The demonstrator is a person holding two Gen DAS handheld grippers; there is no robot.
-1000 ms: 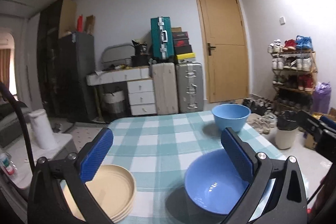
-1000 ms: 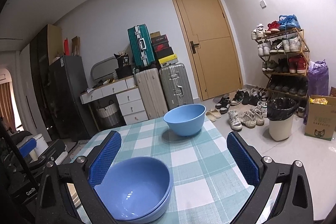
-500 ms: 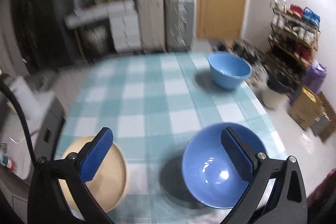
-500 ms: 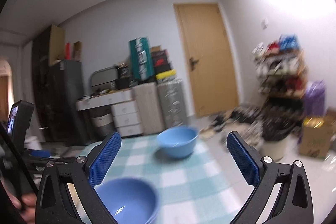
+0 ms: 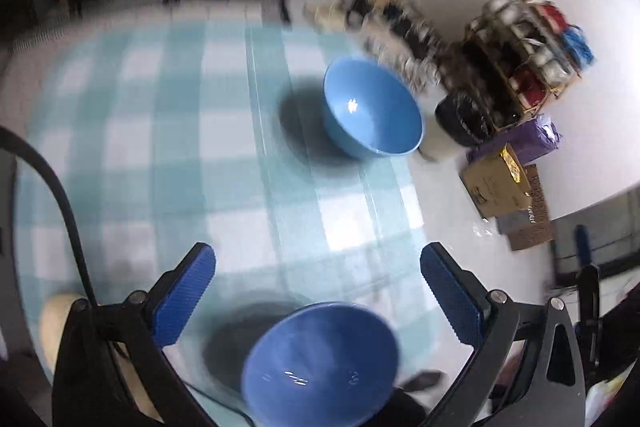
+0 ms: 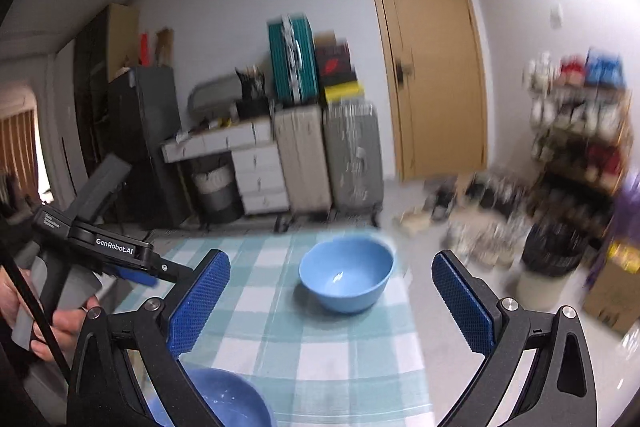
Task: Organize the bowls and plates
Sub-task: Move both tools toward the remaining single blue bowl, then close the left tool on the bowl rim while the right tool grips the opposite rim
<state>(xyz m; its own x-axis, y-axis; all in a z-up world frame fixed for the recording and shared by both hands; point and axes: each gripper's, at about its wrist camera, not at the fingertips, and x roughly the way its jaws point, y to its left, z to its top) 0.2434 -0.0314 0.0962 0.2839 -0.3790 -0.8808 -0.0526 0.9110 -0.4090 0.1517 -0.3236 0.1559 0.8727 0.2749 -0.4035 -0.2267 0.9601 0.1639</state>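
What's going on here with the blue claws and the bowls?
A person holds a two-finger gripper in each hand over a checked table, tidying dishes. Both the left gripper and right gripper are open and hold nothing. A light blue bowl sits alone at the far end; a darker blue bowl sits near, with a beige plate at the left edge.

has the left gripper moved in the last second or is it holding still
Yes. The left gripper has tipped downward and forward over the table: the far light blue bowl now sits mid-frame, seen from above.

blue bowls (image 5: 372,107), teal-white checked tablecloth (image 5: 160,131)
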